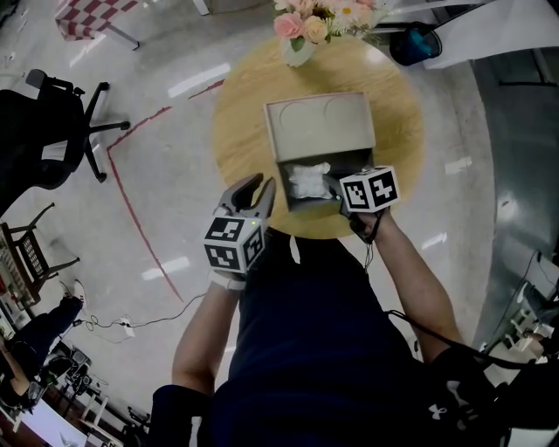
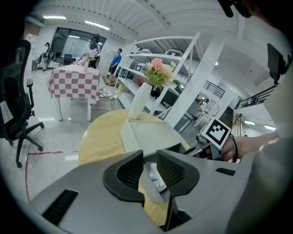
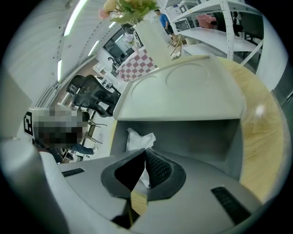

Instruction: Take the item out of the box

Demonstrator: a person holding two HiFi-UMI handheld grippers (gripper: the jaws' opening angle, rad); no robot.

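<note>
A grey box point(image 1: 319, 127) stands open on the round wooden table point(image 1: 240, 113), its lid folded back. Inside lies a crumpled white item point(image 1: 308, 181), also seen in the right gripper view point(image 3: 137, 139). My right gripper point(image 1: 330, 185) reaches into the box from the front. Its jaws point(image 3: 145, 153) are shut, with the white item's edge pinched at the tips. My left gripper point(image 1: 258, 185) hovers just outside the box's front left corner. It stands open point(image 2: 149, 157) with nothing held, and the box wall point(image 2: 151, 132) shows through the gap.
A white vase of pink flowers point(image 1: 301, 26) stands at the table's far edge behind the box. A black office chair point(image 1: 52, 131) is on the floor at the left. A checkered table point(image 1: 87, 16) is at the far left, and a dark bag point(image 1: 415, 42) beyond the table on the right.
</note>
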